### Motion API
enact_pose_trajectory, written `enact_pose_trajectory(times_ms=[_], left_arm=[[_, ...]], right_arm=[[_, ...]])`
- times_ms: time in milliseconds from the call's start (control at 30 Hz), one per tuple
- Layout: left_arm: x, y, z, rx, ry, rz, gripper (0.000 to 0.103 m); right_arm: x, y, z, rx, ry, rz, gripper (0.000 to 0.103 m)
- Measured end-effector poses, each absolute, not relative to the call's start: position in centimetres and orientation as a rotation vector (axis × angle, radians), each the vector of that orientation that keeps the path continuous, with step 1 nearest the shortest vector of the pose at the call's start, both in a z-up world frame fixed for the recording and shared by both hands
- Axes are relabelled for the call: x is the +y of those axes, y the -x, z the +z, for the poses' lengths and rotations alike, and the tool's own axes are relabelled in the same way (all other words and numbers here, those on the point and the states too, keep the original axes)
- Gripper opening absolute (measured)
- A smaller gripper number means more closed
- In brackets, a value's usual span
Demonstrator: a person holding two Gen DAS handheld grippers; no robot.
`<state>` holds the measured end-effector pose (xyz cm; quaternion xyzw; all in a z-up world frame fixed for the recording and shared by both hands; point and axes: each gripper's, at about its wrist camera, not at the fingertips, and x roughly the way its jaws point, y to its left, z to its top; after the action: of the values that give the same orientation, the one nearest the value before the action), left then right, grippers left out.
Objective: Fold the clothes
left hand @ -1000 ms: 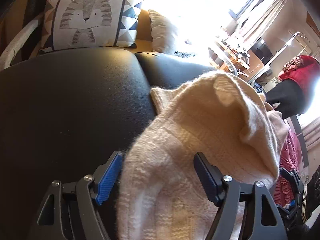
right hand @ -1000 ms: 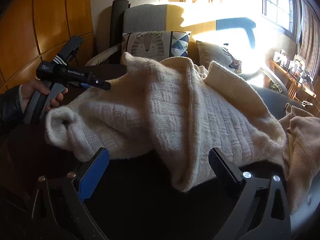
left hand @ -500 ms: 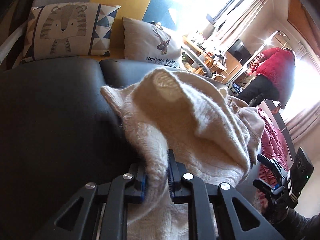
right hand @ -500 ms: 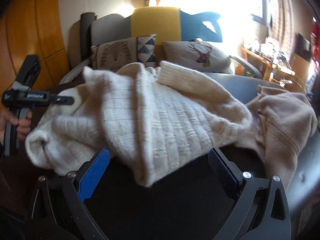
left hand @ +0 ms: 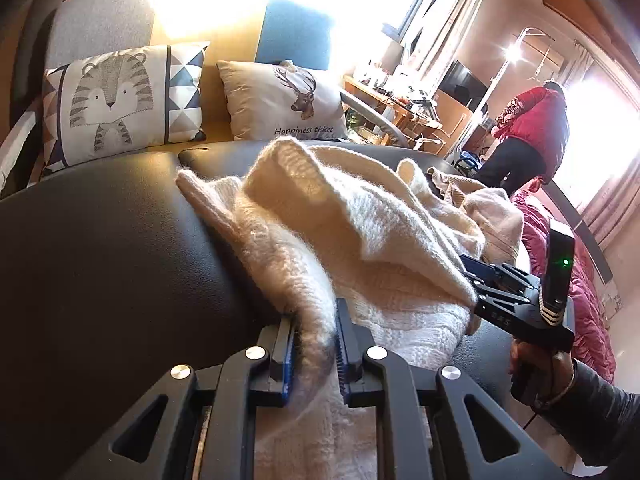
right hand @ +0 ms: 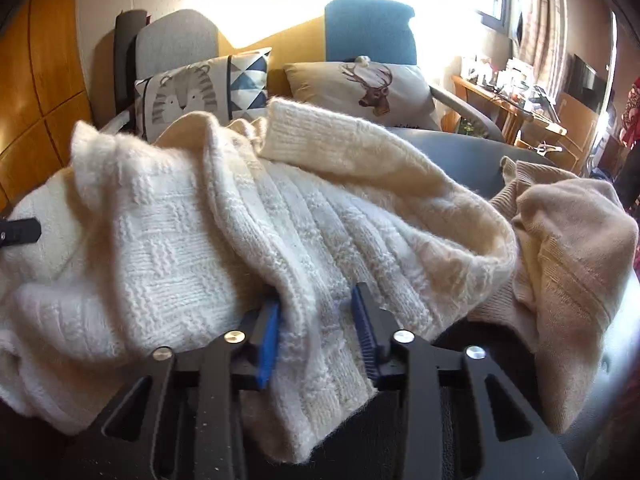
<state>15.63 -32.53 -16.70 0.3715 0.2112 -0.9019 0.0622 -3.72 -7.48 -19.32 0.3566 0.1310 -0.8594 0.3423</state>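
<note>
— Cream wool fills most of what we see: the sweater (right hand: 248,240) lies bunched on the black sofa seat (left hand: 100,248), with one ribbed cuff flopped across its top.

— And our tongs?

— Our left gripper (left hand: 316,344) is clenched on a thick fold at the sweater's near edge; the blue pads press into the knit from both sides. Our right gripper (right hand: 316,332) has just been closing, and a hanging fold of the same sweater sits between its pads, squeezed there as far as we can tell.

— Can we see one tool from the other?

— Yes. From the left wrist view we see the right tool at the sweater's far edge, held by a hand (left hand: 536,372) in a dark sleeve.

— What else lies near?

— A tan sweater (right hand: 572,248) is heaped just beside the cream one, touching it at the hem. Behind, two cushions lean on the backrest: a tiger cushion (left hand: 116,100) and a deer cushion (left hand: 284,100). A person in a red jacket (left hand: 536,120) stands far off by the bright window.
</note>
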Motion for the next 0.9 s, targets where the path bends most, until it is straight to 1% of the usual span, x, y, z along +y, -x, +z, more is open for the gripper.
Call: enact_pose_trajectory(times_ms=[33, 133, 300, 333, 367, 400, 433, 467, 567, 700, 800, 900], left_arm=[[-32.0, -15.7, -16.4, 0.617, -1.122, -2.740, 0.016], [-31.0, -15.2, -15.8, 0.578, -1.127, -2.790, 0.016], [-29.6, -13.8, -15.9, 0.519, -1.185, -2.842, 0.016], [-29.5, -13.6, -16.3, 0.519, -1.198, -2.834, 0.016], [-29.6, -13.4, -16.7, 0.529, -1.209, -2.817, 0.016], [-29.7, -13.3, -17.2, 0.542, -1.218, -2.795, 0.017], [-30.0, -13.3, -17.8, 0.556, -1.229, -2.770, 0.018], [-30.3, -13.3, -18.4, 0.568, -1.241, -2.739, 0.019], [-31.3, -13.8, -19.8, 0.589, -1.259, -2.652, 0.021], [-32.0, -14.1, -20.7, 0.614, -1.271, -2.601, 0.024], [-32.2, -13.7, -21.2, 0.638, -1.285, -2.585, 0.024], [-32.7, -13.5, -21.8, 0.681, -1.293, -2.569, 0.025]], right_arm=[[-6.9, 4.1, -19.0, 0.310, -0.927, -2.252, 0.021], [-5.4, 5.5, -18.4, 0.244, -0.944, -2.294, 0.020], [-4.7, 6.8, -18.2, 0.235, -0.991, -2.285, 0.021], [-4.7, 6.7, -18.2, 0.233, -0.993, -2.269, 0.024], [-4.7, 6.4, -18.0, 0.238, -0.984, -2.256, 0.033], [-4.7, 6.0, -17.9, 0.252, -0.969, -2.247, 0.040], [-4.6, 5.4, -17.5, 0.268, -0.939, -2.245, 0.052], [-4.4, 4.6, -17.1, 0.286, -0.897, -2.249, 0.055], [-3.9, 1.2, -15.5, 0.395, -0.735, -2.231, 0.055], [-5.4, -3.5, -15.6, 0.658, -0.558, -2.068, 0.055], [-7.2, -4.4, -17.3, 0.791, -0.543, -1.956, 0.055], [-8.9, -3.4, -19.7, 0.891, -0.597, -1.923, 0.055]])
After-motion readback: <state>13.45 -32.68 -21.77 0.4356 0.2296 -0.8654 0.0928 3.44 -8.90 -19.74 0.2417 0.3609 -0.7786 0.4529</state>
